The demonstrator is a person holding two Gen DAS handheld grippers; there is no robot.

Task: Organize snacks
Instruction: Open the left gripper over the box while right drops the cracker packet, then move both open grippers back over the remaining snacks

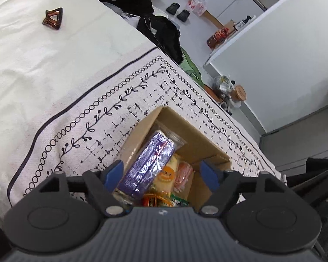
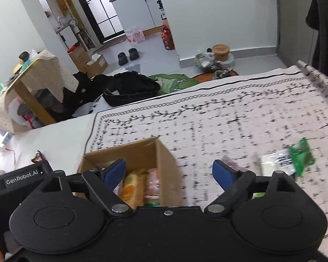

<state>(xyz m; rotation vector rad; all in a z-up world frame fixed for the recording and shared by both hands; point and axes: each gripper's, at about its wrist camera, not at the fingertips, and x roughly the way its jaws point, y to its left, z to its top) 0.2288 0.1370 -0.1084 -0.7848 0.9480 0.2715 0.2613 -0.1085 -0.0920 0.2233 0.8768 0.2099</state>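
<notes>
A small open cardboard box (image 1: 199,135) stands on the patterned tablecloth (image 1: 120,109). Inside it a shiny purple snack packet (image 1: 150,159) leans against the left wall, beside a yellow packet (image 1: 166,174) and a pink one (image 1: 182,174). My left gripper (image 1: 161,173) hangs open just above the box; the purple packet lies close to its left pad, which does not press on it. The right wrist view shows the same box (image 2: 166,166) with the yellow packet (image 2: 131,187). My right gripper (image 2: 169,171) is open over the box's right wall and holds nothing. A green-and-white packet (image 2: 295,159) lies blurred on the cloth to the right.
A brown hair claw (image 1: 52,18) rests on the plain white cloth at the far left. Past the table's far edge lie black clothes (image 2: 129,87), slippers (image 2: 128,55) and a red bottle (image 2: 167,37) on the floor. A cloth-covered side table (image 2: 32,80) stands at the left.
</notes>
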